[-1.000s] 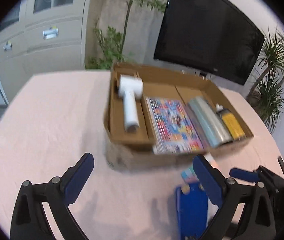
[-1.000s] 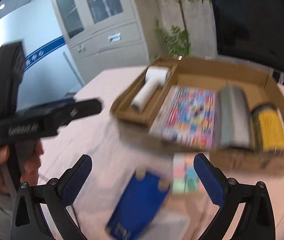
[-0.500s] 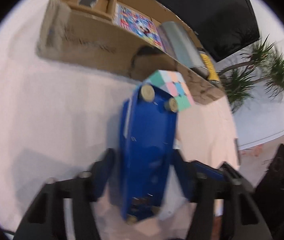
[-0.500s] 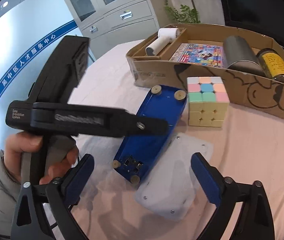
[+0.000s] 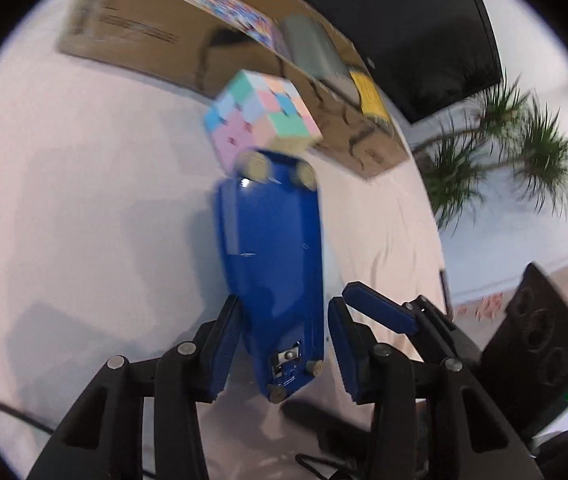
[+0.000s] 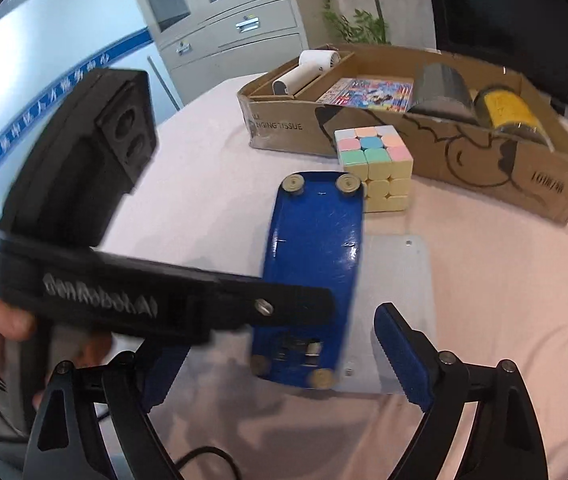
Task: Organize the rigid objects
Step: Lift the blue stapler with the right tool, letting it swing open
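Note:
A blue board [image 5: 272,256] with round feet lies on the pink tablecloth, its far end against a pastel puzzle cube [image 5: 260,116]. My left gripper [image 5: 283,304] straddles the board's near end. Its jaws are closing, the left pad at the board's edge and a thin gap showing at the right pad. In the right wrist view the blue board [image 6: 316,256] rests on a clear plate [image 6: 400,280]. My right gripper [image 6: 284,364] stands wide around the same near end, its jaws closing, not touching. The left gripper's black arm [image 6: 144,296] crosses in front.
A cardboard box [image 6: 484,156] behind the cube [image 6: 376,160] holds a white handheld device [image 6: 308,68], a colourful book [image 6: 368,90], a grey cylinder [image 6: 440,88] and a yellow jar [image 6: 508,110]. Cabinets, plants and a dark screen stand beyond the table.
Both grippers have come down and forward to the blue board. The left jaws have narrowed from wide open to just outside the board's sides. The right jaws have narrowed a little.

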{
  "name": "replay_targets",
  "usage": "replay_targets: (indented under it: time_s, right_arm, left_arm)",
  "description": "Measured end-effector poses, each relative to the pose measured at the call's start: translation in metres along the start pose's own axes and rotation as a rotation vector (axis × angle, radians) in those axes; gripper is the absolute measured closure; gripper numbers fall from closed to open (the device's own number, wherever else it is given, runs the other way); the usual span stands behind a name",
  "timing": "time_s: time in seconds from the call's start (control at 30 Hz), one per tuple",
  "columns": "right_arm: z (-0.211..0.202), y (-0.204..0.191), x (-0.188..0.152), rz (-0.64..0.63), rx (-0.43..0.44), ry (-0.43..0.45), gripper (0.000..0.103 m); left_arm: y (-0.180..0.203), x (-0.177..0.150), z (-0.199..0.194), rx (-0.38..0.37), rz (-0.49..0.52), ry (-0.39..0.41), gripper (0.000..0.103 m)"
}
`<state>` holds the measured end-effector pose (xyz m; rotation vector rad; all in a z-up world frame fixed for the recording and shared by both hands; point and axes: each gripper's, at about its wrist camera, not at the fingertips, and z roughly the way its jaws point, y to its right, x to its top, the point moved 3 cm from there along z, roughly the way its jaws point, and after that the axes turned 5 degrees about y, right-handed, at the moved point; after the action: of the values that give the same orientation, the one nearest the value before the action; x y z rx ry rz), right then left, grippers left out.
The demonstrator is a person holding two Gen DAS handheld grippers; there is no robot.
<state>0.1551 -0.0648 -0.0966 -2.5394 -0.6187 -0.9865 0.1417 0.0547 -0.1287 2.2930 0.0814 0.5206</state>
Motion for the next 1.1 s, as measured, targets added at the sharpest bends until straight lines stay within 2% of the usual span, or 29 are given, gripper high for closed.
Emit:
replay_targets:
  time_s: [0.1, 0.2, 0.27, 0.33, 0.5, 0.57, 0.6, 0.67, 0.77, 0.83, 0.97, 1.03, 1.07, 1.1]
  right_arm:
    - [0.009, -0.004, 0.0, -0.045, -0.039, -0.02, 0.025]
    - [0.014, -0.017, 0.0, -0.054, -0.014, -0.031, 0.024]
    - [0.022, -0.027, 0.0, -0.097, -0.065, -0.032, 0.026]
    - [0.028, -0.032, -0.001, -0.127, -0.115, -0.034, 0.037]
    - [0.036, -0.053, -0.005, -0.277, -0.255, -0.015, 0.046]
    - [0.042, -0.059, -0.009, -0.31, -0.283, -0.036, 0.051]
    - [0.045, -0.059, -0.012, -0.317, -0.291, -0.048, 0.055]
    - [0.045, -0.062, -0.013, -0.331, -0.302, -0.034, 0.054]
    - [0.043, -0.057, -0.009, -0.273, -0.226, -0.024, 0.056]
    - [0.04, -0.058, -0.009, -0.28, -0.212, -0.013, 0.056]
    - [0.037, -0.075, -0.011, -0.427, -0.252, 0.03, 0.056]
    - [0.039, -0.091, -0.021, -0.637, -0.366, 0.062, 0.056]
    - [0.042, -0.102, -0.031, -0.788, -0.419, 0.078, 0.057]
    - [0.042, -0.108, -0.039, -0.862, -0.422, 0.087, 0.057]
  left_arm:
    - [-0.012, 0.0, -0.029, 0.028, -0.014, 0.058, 0.061]
    - [-0.025, -0.002, -0.046, 0.042, -0.032, 0.094, 0.061]
    - [-0.031, -0.005, -0.051, 0.049, -0.051, 0.11, 0.061]
    - [-0.037, -0.009, -0.054, 0.062, -0.065, 0.116, 0.061]
    - [-0.042, -0.016, -0.06, 0.059, -0.072, 0.126, 0.061]
    - [-0.047, -0.016, -0.064, 0.064, -0.08, 0.131, 0.061]
    - [-0.049, -0.017, -0.066, 0.066, -0.08, 0.132, 0.061]
    - [-0.051, -0.017, -0.067, 0.069, -0.08, 0.135, 0.061]
    - [-0.053, -0.018, -0.069, 0.073, -0.081, 0.137, 0.061]
    - [-0.056, -0.019, -0.07, 0.074, -0.087, 0.138, 0.061]
    - [-0.058, -0.017, -0.073, 0.083, -0.094, 0.147, 0.061]
    - [-0.059, -0.015, -0.074, 0.089, -0.096, 0.156, 0.061]
    - [-0.06, -0.014, -0.075, 0.089, -0.099, 0.16, 0.061]
    - [-0.061, -0.013, -0.075, 0.091, -0.102, 0.163, 0.061]
